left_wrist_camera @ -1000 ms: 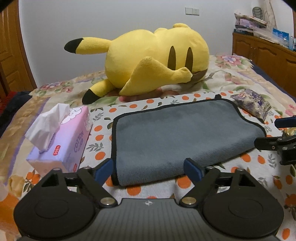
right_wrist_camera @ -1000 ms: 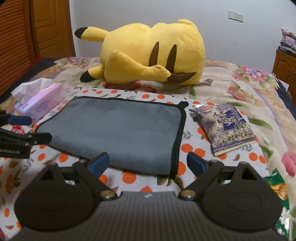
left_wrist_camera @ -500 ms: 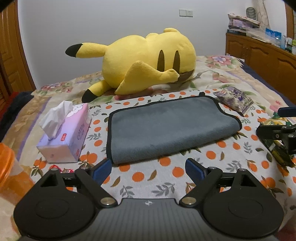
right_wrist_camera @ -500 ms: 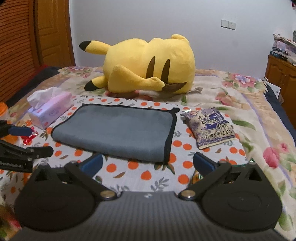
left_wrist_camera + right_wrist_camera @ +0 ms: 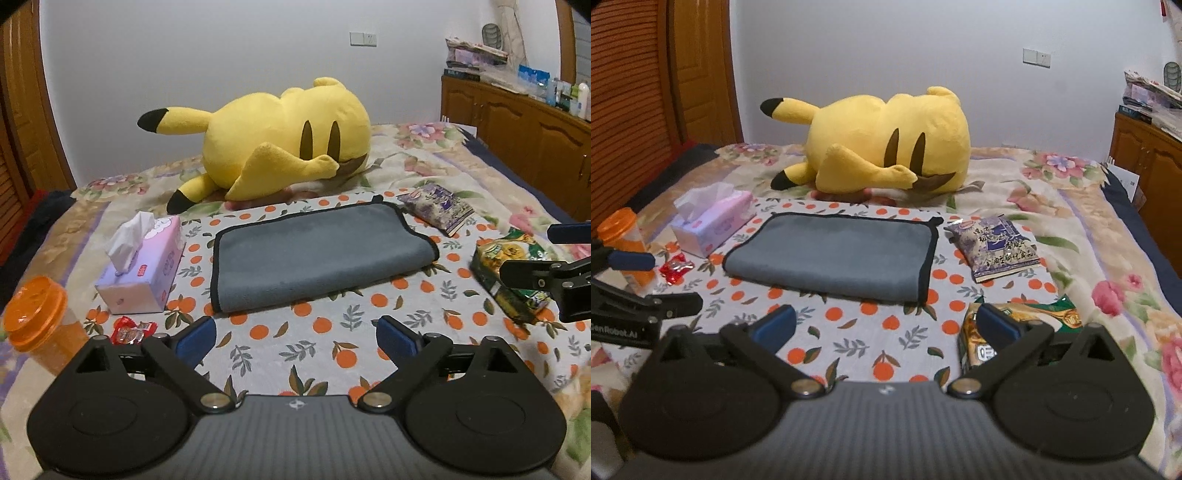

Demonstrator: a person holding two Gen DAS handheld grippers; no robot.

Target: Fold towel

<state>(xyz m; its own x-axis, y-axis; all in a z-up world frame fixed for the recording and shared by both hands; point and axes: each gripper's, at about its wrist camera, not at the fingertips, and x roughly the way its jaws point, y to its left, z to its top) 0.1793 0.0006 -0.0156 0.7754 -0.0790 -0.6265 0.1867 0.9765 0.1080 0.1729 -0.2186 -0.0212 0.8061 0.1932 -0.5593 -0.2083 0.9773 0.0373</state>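
A grey towel [image 5: 317,254] with black edging lies folded flat on the orange-print cloth [image 5: 295,339] on the bed; it also shows in the right wrist view [image 5: 834,254]. My left gripper [image 5: 295,338] is open and empty, well short of the towel's near edge. My right gripper [image 5: 886,326] is open and empty, also back from the towel. Each gripper shows at the edge of the other's view.
A yellow plush toy [image 5: 284,140] lies behind the towel. A pink tissue box [image 5: 144,266], an orange-lidded jar [image 5: 37,321] and a red candy wrapper [image 5: 131,332] are at the left. A purple snack bag [image 5: 995,247] and a green-yellow snack bag [image 5: 1019,328] are at the right.
Both grippers have drawn back from the towel toward the near side of the bed, so the towel looks smaller and farther. The towel has not moved. Both grippers stayed open.
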